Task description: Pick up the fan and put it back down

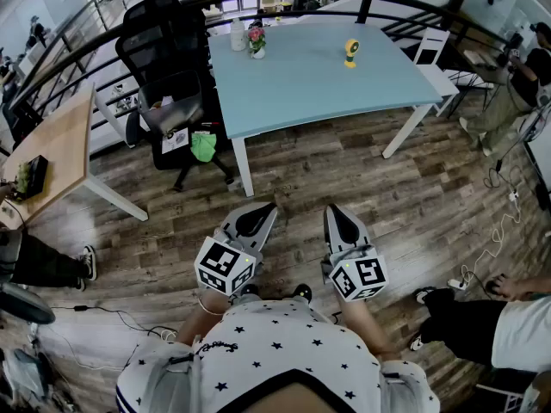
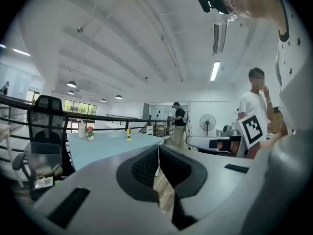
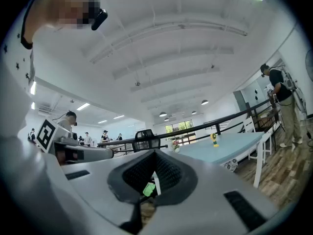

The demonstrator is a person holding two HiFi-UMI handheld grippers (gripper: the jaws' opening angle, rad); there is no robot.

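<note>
A small yellow fan (image 1: 350, 52) stands upright on the light blue table (image 1: 310, 93), towards its far right side. Both grippers hover over the wooden floor, well short of the table's near edge. My left gripper (image 1: 269, 206) is shut with nothing in it, and so is my right gripper (image 1: 331, 210) beside it. Beyond the closed tips of the left gripper (image 2: 159, 149) the fan (image 2: 129, 133) shows tiny and far off. From the right gripper (image 3: 155, 153) the fan (image 3: 213, 139) also looks small, on the table to the right.
A flower pot (image 1: 256, 41) and a white bottle (image 1: 238, 34) stand at the table's far left. A black office chair (image 1: 164, 58) is at its left end, a white chair (image 1: 435, 58) at its right. A wooden table (image 1: 60, 144) lies left. People stand around; cables (image 1: 504, 222) cross the floor right.
</note>
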